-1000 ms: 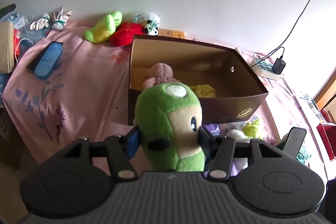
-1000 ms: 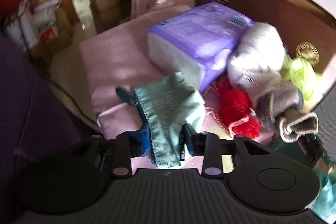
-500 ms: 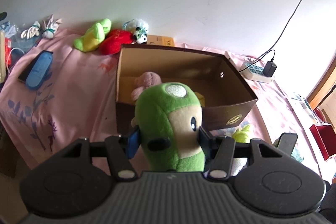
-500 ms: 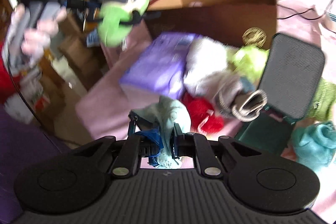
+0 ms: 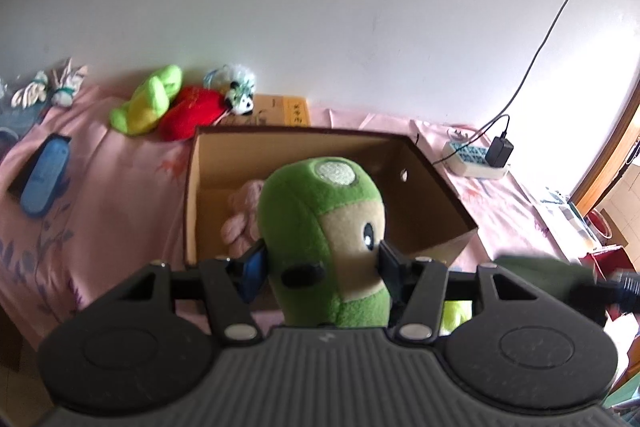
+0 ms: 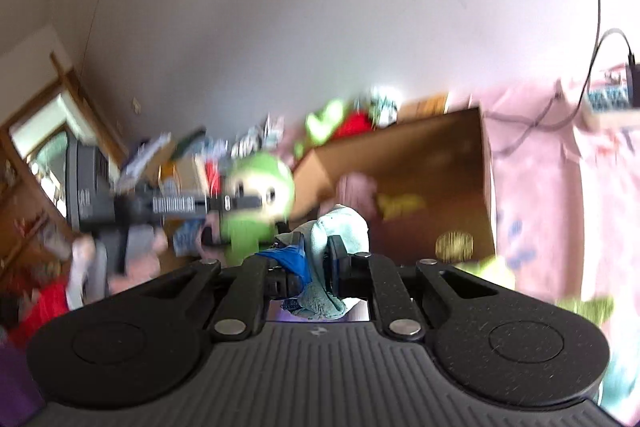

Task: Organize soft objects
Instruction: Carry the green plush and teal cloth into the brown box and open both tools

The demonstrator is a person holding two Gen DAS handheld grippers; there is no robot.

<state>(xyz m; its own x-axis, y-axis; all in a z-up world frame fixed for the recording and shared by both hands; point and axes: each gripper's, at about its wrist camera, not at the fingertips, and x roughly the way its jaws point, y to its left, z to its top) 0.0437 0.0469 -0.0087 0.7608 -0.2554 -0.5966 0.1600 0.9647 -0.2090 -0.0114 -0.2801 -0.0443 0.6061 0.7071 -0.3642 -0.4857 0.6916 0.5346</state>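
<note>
Pink floral sheet [image 5: 120, 187] fills our lower frame under a white wall [image 5: 320, 7]; left claw [image 5: 320, 263] grips the green plush [image 5: 324, 243], right claw [image 6: 318, 259] pinches a teal cloth [image 6: 340, 227].

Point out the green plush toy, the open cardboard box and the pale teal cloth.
green plush toy [image 5: 308, 227]: left wrist view, its head.
open cardboard box [image 5: 296, 151]: left wrist view, inner back wall.
pale teal cloth [image 6: 340, 227]: right wrist view, bunched top.

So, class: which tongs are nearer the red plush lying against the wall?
Left. The left tongs, holding the green plush, face the red plush across the box; the right tongs sit further back.
</note>
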